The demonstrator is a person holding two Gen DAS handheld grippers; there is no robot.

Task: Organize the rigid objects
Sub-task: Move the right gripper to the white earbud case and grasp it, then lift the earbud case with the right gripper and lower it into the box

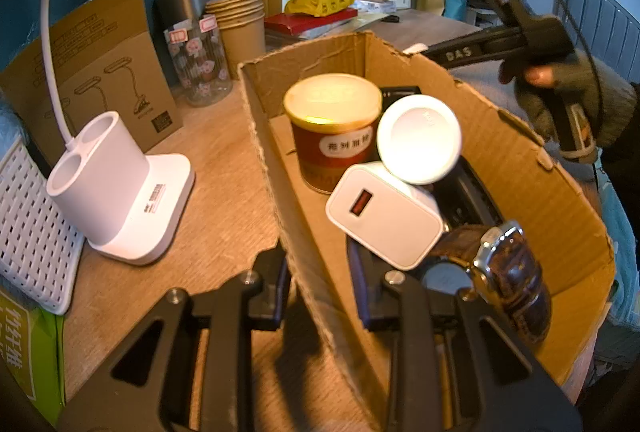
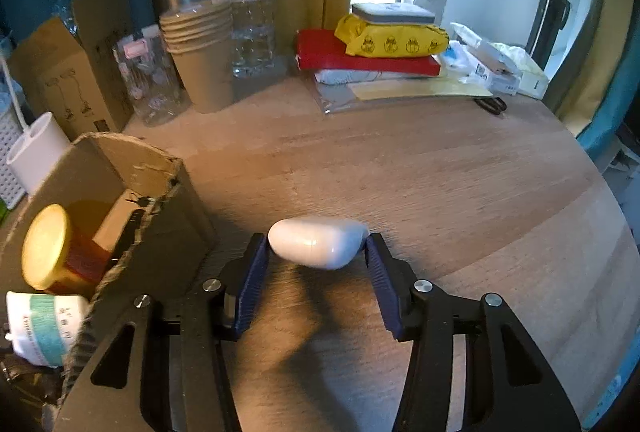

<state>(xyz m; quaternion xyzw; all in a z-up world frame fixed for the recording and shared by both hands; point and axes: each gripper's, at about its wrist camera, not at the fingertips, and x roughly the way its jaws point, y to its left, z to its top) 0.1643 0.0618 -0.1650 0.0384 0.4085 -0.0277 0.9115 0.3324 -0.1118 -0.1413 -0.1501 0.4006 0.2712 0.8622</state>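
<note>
Gripping the white case [image 2: 318,247] w/ our right gripper [image 2: 316,256] above the table [image 2: 460,171], beside the cardboard box [image 1: 500,159]. Left gripper [image 1: 324,284] straddles box wall, jaws apart. Smooth shell could slip mid-carry.

White case [image 2: 318,246]; red tin [image 1: 334,147], cream lid; brown cardboard box [image 1: 520,167]

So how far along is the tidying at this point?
Mostly done: the cardboard box already holds a red tin, a white charger, a round white lid and a watch. In hand: the right hand-held gripper is closed on a white oval case, over the table beside the box. Left: dropping it in.
</note>
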